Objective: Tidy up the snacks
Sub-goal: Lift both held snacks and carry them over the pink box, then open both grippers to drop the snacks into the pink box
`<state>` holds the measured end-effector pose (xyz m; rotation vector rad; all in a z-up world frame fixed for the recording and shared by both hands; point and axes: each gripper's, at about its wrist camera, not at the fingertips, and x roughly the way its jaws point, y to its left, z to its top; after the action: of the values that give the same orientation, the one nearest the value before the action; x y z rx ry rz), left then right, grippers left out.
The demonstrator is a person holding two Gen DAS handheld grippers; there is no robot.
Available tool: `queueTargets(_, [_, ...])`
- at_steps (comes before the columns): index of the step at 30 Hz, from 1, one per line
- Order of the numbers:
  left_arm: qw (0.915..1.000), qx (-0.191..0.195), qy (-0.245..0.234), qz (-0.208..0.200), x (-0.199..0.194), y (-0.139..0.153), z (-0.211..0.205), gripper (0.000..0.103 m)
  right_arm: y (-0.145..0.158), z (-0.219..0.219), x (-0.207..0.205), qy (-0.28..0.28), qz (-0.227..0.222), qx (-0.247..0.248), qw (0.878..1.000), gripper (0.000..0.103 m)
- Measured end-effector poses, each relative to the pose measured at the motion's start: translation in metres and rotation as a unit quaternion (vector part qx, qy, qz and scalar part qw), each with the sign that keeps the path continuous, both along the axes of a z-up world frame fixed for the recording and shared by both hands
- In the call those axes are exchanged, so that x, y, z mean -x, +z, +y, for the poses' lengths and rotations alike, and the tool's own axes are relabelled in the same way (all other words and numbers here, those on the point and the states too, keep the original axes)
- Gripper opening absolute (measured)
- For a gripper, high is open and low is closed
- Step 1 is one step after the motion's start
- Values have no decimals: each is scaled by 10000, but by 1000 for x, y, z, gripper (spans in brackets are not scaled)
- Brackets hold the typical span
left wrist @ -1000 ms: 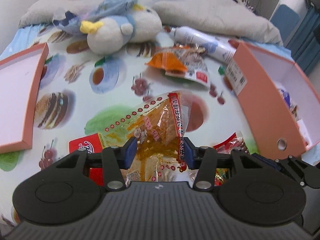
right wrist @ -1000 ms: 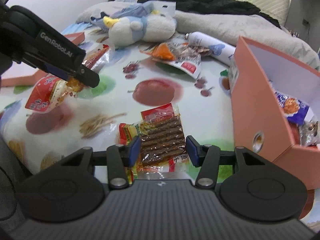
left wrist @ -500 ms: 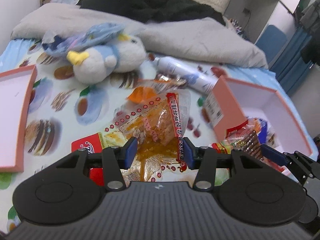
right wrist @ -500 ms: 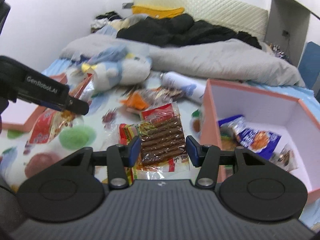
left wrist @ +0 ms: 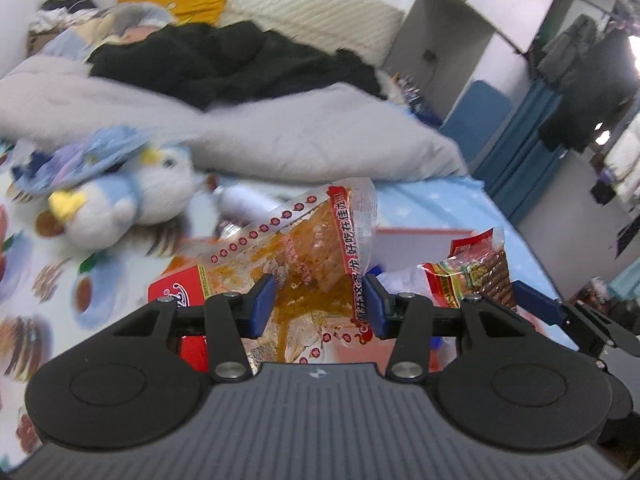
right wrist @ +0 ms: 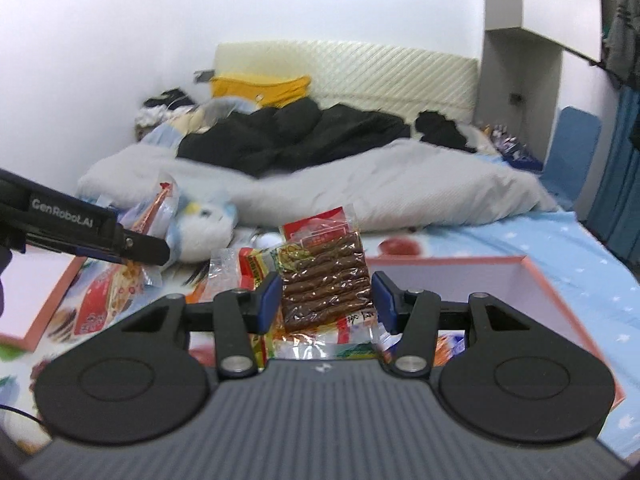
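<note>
My left gripper [left wrist: 318,300] is gripping the orange snack packet [left wrist: 304,256], pointing far-right; my right gripper [right wrist: 326,296] is clamping the brown-stick packet [right wrist: 326,276], standing upright beside the pink box [right wrist: 532,276].

Both tongs [left wrist: 320,306] [right wrist: 326,298] have lifted their snack packets [left wrist: 308,252] [right wrist: 324,276] off the bed toward the box [right wrist: 560,304]

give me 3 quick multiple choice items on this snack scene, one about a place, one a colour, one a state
1. Where does the plush toy lie?
A. on the bed
B. inside the box
C. on a chair

2. What colour is the box's rim?
A. green
B. salmon pink
C. black

3. What is the right gripper doing?
A. hanging open
B. gripping a bottle
C. shut on the brown stick snack pack

Key: 1 A, it rests on the printed sheet by the grey duvet; 2 B, the edge shows pink; 3 C, the pack sits clamped between its fingers.
</note>
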<state>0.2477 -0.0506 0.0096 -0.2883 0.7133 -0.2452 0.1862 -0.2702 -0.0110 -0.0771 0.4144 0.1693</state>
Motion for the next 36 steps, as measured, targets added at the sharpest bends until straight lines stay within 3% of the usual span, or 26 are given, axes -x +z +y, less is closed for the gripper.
queueTargets(8, [9981, 161, -402, -438, -31, 41, -46, 53, 34, -32, -13, -576, -281, -20, 9979, 53])
queueTargets(12, [9968, 49, -607, -508, -51, 48, -81, 53, 35, -59, -27, -869, -90, -138, 9961, 53])
queueTargets(15, [9970, -10, -655, -410, -72, 38, -105, 53, 26, -81, -39, -1062, 211, -267, 9938, 53])
queueTargets(18, [9960, -9, -891, -4, -98, 19, -130, 53, 10, -99, -50, -1213, 530, -301, 9907, 53])
queueTargets(22, [9914, -551, -1150, 294, -122, -9, -171, 53, -11, -120, -70, -1368, 977, -277, 9854, 53])
queueTargets(28, [9811, -872, -1458, 922, -149, -44, -207, 53, -53, -141, -91, -1538, 1622, -180, 9745, 53])
queueTargets(32, [9749, -1105, -1569, 1129, -154, -62, -215, 54, -90, -142, -91, -1518, 2070, -206, 9663, 54])
queueTargets(36, [9743, -1117, -1559, 1184, -155, -68, -213, 55, -103, -145, -86, -1543, 2208, -380, 9623, 53])
